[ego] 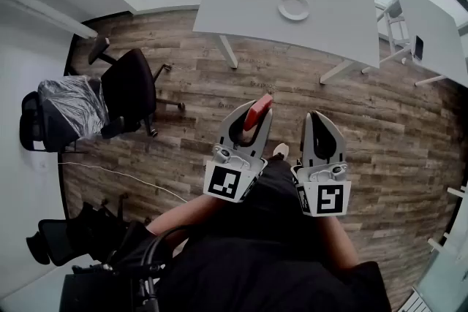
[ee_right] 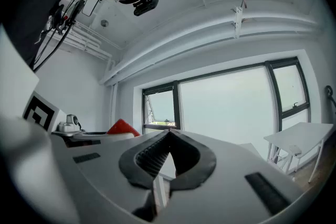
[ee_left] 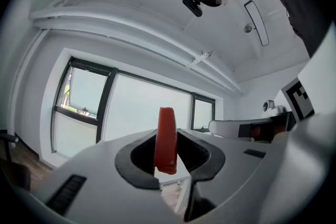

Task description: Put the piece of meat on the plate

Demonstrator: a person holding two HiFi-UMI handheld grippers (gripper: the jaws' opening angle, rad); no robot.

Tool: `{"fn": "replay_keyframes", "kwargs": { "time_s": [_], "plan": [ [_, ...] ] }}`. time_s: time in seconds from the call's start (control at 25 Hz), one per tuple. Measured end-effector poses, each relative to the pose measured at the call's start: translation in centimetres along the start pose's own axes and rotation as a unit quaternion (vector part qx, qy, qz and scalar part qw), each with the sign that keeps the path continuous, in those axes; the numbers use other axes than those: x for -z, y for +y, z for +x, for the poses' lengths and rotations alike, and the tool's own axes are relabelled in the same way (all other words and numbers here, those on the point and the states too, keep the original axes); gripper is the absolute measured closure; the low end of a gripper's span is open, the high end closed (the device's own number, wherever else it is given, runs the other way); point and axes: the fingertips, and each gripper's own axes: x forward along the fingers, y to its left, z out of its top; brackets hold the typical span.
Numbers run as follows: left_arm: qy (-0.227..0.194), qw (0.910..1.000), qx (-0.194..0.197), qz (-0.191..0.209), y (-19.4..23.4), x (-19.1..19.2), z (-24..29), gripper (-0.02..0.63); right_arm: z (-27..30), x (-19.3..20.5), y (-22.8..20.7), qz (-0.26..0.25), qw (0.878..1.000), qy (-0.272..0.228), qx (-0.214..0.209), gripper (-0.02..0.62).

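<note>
Red flat piece of meat (ee_left: 166,139) is clamped in the left gripper (ego: 254,122), well short of the far grey table (ego: 241,4); the right gripper (ego: 316,119) is closed and empty. It looks like the carrying step: next, bring the meat over the white round plate (ego: 294,7) there.

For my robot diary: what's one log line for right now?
left gripper: holding meat | right gripper: shut, empty | plate: on table, empty

Gripping piece of meat (ee_left: 167,140) edge-on in left gripper (ego: 256,113), jaws clamped on it. Holding right gripper (ego: 316,117) just beside, jaws together, empty. Pointing both level, forward of torso, forearms (ego: 186,212) bent close.
</note>
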Motion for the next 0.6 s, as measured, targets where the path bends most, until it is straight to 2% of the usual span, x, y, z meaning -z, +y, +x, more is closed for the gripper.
{"fn": "replay_keyframes", "kwargs": {
  "time_s": [0.24,0.4,0.6],
  "plan": [
    [0.0,1.0,-0.003,-0.002,-0.6,0.4,0.5,0.509,0.0,-0.1,-0.9,-0.005,1.0,-0.004,0.0,0.589],
    [0.0,0.9996,-0.027,-0.002,-0.6,0.5,0.6,0.509,-0.8,-0.3,-3.0,0.018,1.0,-0.013,0.002,0.589],
    [0.016,0.9982,-0.057,0.005,-0.5,1.4,0.3,0.509,-2.1,0.9,-6.3,0.028,1.0,0.002,0.008,0.589]
  ]
}}
